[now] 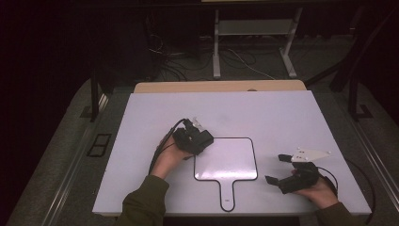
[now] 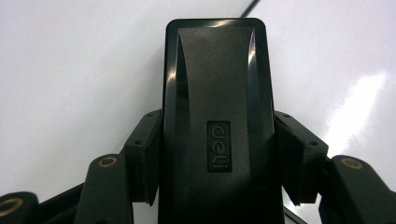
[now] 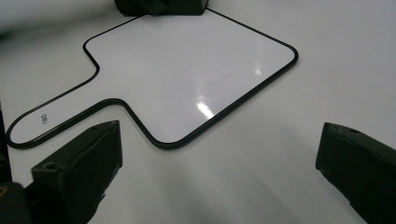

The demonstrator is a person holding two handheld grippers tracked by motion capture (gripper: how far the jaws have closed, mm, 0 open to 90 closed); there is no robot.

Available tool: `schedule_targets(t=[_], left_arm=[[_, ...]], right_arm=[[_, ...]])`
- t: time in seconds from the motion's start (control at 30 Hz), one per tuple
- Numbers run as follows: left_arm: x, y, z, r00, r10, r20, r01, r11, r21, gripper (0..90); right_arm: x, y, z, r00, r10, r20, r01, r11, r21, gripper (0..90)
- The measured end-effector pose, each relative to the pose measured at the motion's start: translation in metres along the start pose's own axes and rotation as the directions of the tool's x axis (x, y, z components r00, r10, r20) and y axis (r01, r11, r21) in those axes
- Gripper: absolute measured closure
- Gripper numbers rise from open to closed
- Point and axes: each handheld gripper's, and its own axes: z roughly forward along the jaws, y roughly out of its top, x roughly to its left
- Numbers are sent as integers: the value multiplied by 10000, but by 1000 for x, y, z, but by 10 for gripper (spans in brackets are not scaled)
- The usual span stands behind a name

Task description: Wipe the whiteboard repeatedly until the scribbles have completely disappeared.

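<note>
The left gripper [image 1: 200,140] has its jaws clamped on a black whiteboard eraser [image 2: 217,116] at the far-left corner of the handled whiteboard [image 1: 228,162]. The right gripper [image 1: 278,169] rests with jaws apart. Next: wipe across the board.

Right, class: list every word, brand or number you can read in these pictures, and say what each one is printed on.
"deli": raised on a small badge on the black eraser, which the left gripper clamps between its jaws.
A short dark print on the handle of the small whiteboard, at: looks like the same brand, but too small and turned to read for sure.
The same print in the high view: too small to read.
No numbers or signs.
</note>
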Motion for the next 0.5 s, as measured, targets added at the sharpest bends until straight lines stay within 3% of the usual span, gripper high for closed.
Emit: schedule_targets(t=[0.27,0.5], left_arm=[[-22,-6,-6,9978,464,482,-470,9988,107,389],[-37,-14,-12,9934,641,954,-644,9979,-5,388]], right_arm=[[0,0,-1,10000,-39,0,39,10000,-61,0],[0,0,0,10000,-55,-36,55,10000,19,0]])
